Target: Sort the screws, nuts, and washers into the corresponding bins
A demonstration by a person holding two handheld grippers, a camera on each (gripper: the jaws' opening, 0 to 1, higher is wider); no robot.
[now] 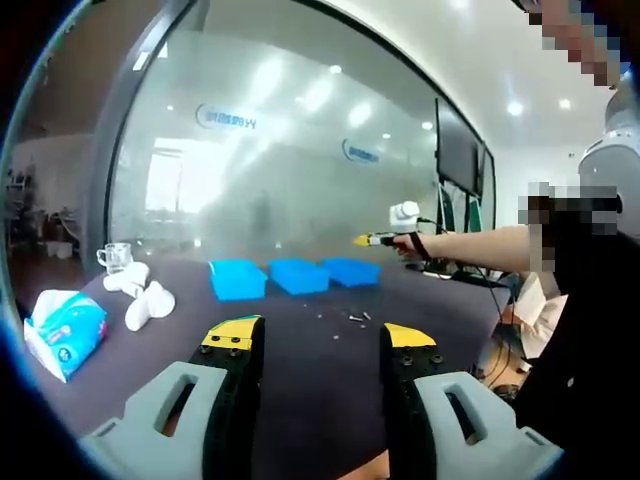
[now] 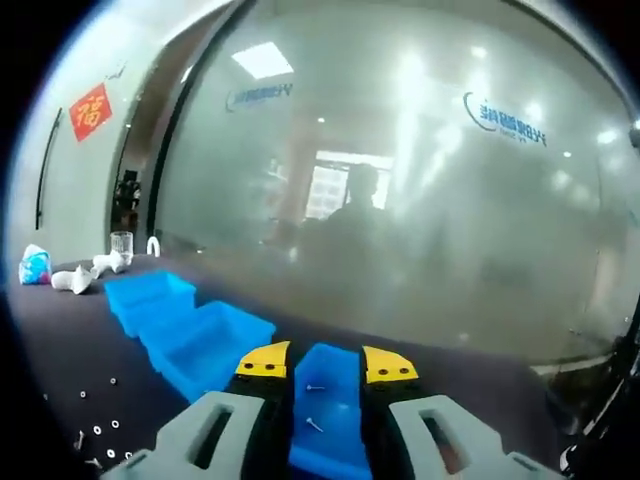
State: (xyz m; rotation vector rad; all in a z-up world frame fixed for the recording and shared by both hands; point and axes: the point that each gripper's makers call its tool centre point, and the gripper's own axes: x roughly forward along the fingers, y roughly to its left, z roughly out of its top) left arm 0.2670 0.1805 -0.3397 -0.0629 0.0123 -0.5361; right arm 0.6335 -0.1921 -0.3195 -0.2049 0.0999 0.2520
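While the right tongs (image 2: 326, 372) hang released above the bins, jaws parted with nothing between them, the nearest blue bin (image 2: 326, 415) sits straight below, and two screws (image 2: 315, 388) lie on its floor. Beside it comes the middle bin (image 2: 208, 345), then the far bin (image 2: 148, 295), all three in a touching row on the dark surface (image 2: 60, 350). Left of that row, small washers and nuts (image 2: 100, 428) are scattered loose on the surface. Beyond the far bin stand a clear glass (image 2: 122, 245) and some white crumpled pieces (image 2: 80, 278).

Over in the left gripper view, the left tongs (image 1: 318, 338) are released too, jaws wide apart, held low over the surface well short of the bins. Just in front of the bin row (image 1: 296, 276) lies a small cluster of loose hardware (image 1: 356, 317). Left of the row sits a blue tissue pack (image 1: 66, 330). Above the row's right end, a person's arm holds the right tongs.
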